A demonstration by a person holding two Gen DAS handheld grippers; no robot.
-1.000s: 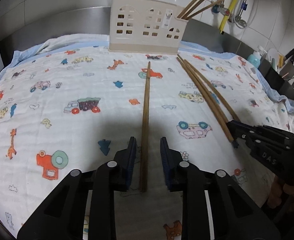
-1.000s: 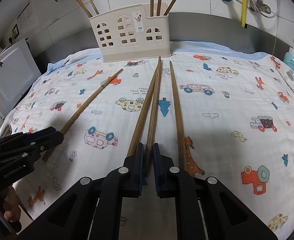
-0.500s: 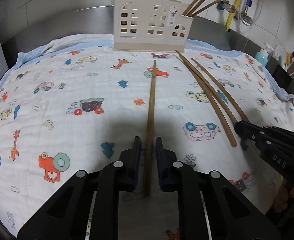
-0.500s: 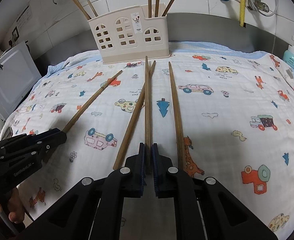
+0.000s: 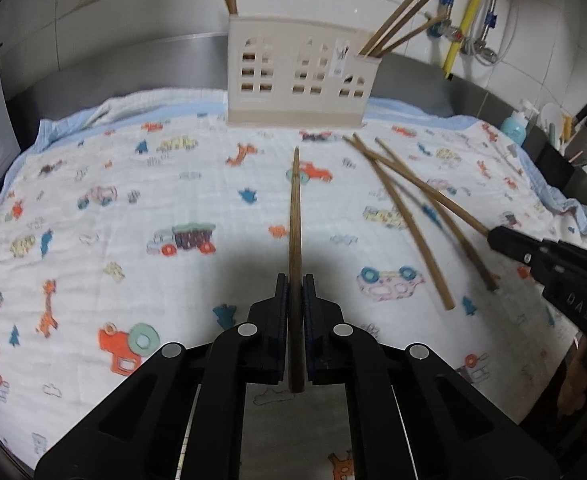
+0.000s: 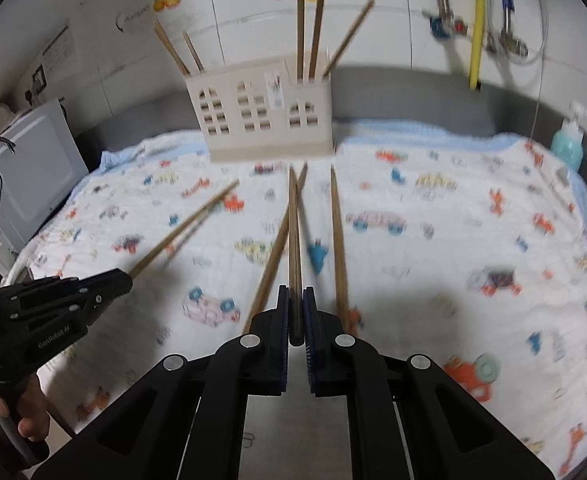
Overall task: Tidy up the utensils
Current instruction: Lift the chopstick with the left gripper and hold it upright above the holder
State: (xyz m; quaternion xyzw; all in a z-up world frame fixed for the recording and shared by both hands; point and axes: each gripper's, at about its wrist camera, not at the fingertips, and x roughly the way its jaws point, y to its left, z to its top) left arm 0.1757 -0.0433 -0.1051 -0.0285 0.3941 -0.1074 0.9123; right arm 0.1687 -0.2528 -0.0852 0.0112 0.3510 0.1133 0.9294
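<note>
Big picture first: a bench under a soft cloth point(image 5: 93, 240) with little cars and giraffes on it. At the back of the cloth, a cream holder point(image 5: 301, 76) shaped like a house, with some chopsticks already standing up in it.

Then the two grippers, and here the new bit. Left gripper point(image 5: 293, 280): fingers wide apart a moment ago, then closing in, now clenched tight on the thick end of one chopstick point(image 5: 295, 216). Still low by the look of it, with the thin end seeming to rest on the cloth and point at the holder.

Right gripper point(image 6: 295, 292): fingers clenched on another chopstick point(image 6: 293, 240), same as before, but higher now. Lifted up off the cloth, with a dark shadow under it and everything a bit blurry from moving.

So one stick in each gripper, both aimed at the holder, neither in it yet.

Smallest things last: two loose chopsticks left lying on the cloth, one point(image 6: 269, 264) just left of the lifted stick and crossing under it, one point(image 6: 338, 236) just right of it. Both still to be picked up.

Next, probably: up and over to the holder, then drop each stick in, thin end first.
</note>
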